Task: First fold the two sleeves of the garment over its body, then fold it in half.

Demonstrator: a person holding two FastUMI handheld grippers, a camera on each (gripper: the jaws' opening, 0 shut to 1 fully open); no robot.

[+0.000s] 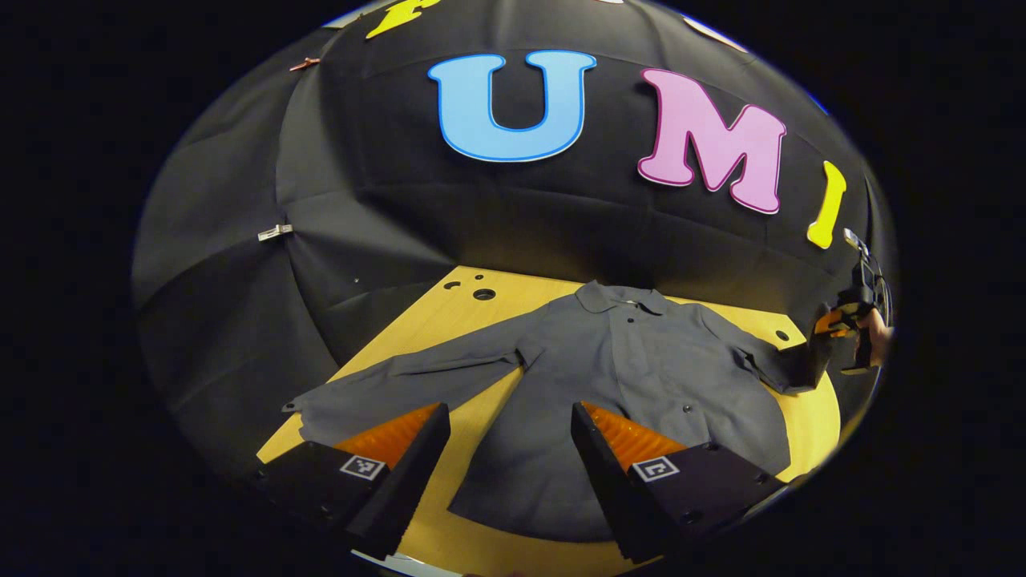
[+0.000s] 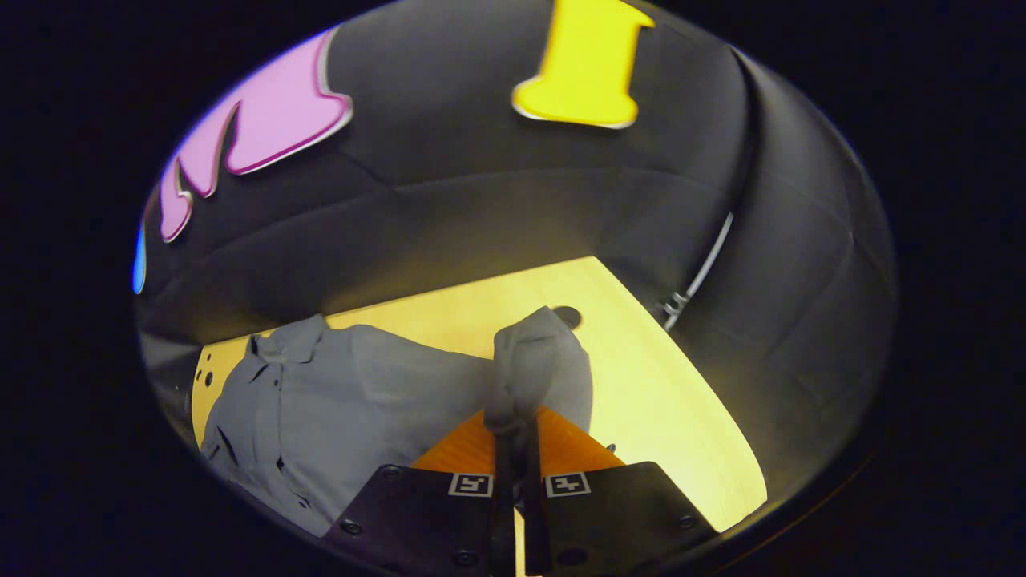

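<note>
A grey shirt (image 1: pixel 633 377) lies spread on the wooden table (image 1: pixel 481 401), the right gripper (image 2: pixel 513 429) pinching its raised sleeve (image 2: pixel 533 365) while the left gripper (image 1: pixel 509 437) hovers wide apart.

A pale wooden surface (image 1: pixel 473 320) sits lit under the booth's black cloth wall (image 1: pixel 385 208). Round holes (image 1: pixel 483 294) dot its far corner. A white cable (image 2: pixel 705 268) runs down the cloth beside the surface's edge.

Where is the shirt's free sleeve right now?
In the left gripper view, the free sleeve lies flat on the wooden table, stretched left of the shirt body, its cuff just ahead of the open left tool.
</note>
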